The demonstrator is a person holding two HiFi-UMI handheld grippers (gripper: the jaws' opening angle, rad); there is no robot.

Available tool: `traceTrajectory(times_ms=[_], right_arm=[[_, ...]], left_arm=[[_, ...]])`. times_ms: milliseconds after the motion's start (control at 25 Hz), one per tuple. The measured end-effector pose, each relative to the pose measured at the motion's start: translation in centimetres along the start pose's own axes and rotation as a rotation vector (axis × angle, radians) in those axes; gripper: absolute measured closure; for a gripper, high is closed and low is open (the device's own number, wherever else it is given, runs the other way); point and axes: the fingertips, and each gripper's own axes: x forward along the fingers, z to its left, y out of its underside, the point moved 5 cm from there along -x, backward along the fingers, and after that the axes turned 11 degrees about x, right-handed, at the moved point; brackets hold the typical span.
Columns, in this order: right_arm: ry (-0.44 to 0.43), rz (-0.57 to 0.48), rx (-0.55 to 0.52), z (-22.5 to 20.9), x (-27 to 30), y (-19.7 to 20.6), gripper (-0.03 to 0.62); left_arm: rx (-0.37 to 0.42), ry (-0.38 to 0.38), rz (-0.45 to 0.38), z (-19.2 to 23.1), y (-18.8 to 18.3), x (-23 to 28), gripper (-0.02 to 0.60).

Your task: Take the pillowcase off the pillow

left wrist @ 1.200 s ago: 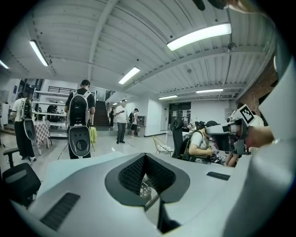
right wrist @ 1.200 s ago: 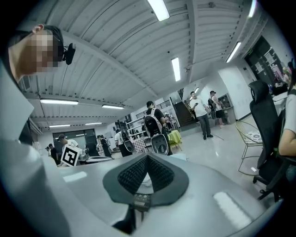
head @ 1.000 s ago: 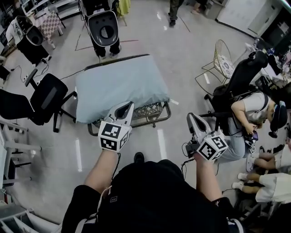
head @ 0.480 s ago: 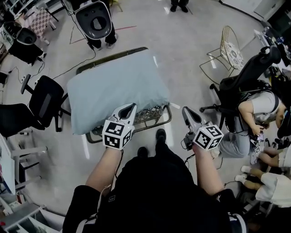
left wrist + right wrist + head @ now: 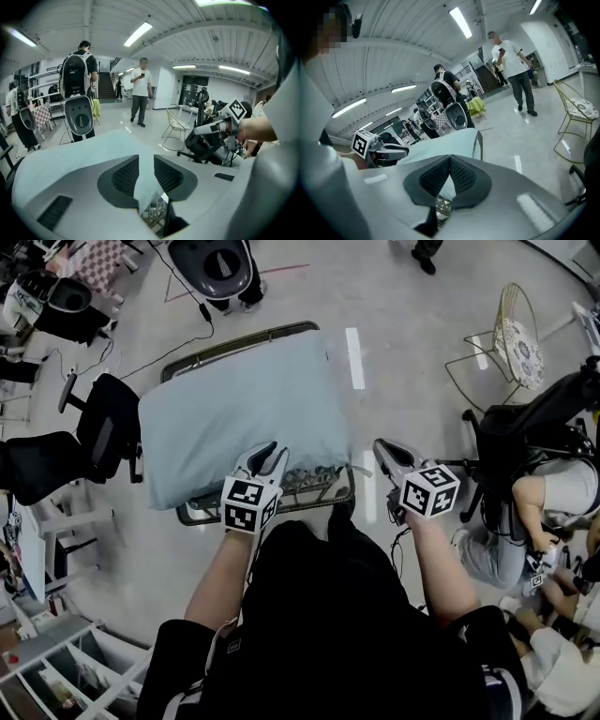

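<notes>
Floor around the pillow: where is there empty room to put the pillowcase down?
Bare floor lies between the pillow and the gold wire chair. Left is crowded with black office chairs; a person sits at right.

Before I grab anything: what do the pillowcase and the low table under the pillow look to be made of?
The pillowcase looks like soft woven fabric, matte pale blue-grey, with no shine and softly rounded, puffy edges. The low table seems to be metal: a thin dark frame with an openwork lattice side. The exact material of either stays uncertain.
</notes>
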Motion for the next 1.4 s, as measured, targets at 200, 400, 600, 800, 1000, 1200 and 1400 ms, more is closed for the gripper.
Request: traceTrajectory(times_ms=[200, 400, 600, 800, 1000, 1200, 1400], right_arm=[[0.029, 0.141, 0.019, -2.9, 3.7, 2.9, 0.582], [0.093, 0.270, 0.033, -6.0, 7.1, 6.4, 0.580], [0.010, 0.469, 0.113, -6.9, 10.0, 10.6, 0.364], [-0.056, 0.474, 0.184, -6.1, 11.3, 11.0, 0.388], [-0.170, 0.492, 0.162, -3.4, 11.0, 10.7, 0.523], [-0.202, 0.506, 0.130, -3.1, 10.3, 10.3, 0.528], [-0.153, 0.582, 0.086, -4.6, 10.4, 11.3, 0.443]], left_arm=[[0.013, 0.024, 0.097, 0.1, 2.8, 2.6, 0.422], [0.104, 0.076, 0.218, 0.1, 6.4, 5.9, 0.373], [0.320, 0.098, 0.376, 0.8, 9.8, 8.2, 0.379], [0.358, 0.135, 0.392, 1.4, 9.9, 7.5, 0.496], [0.288, 0.144, 0.382, 2.4, 9.6, 5.8, 0.574], [0.133, 0.139, 0.336, 3.5, 10.3, 4.3, 0.574], [0.076, 0.121, 0.332, 4.4, 10.5, 3.4, 0.574]])
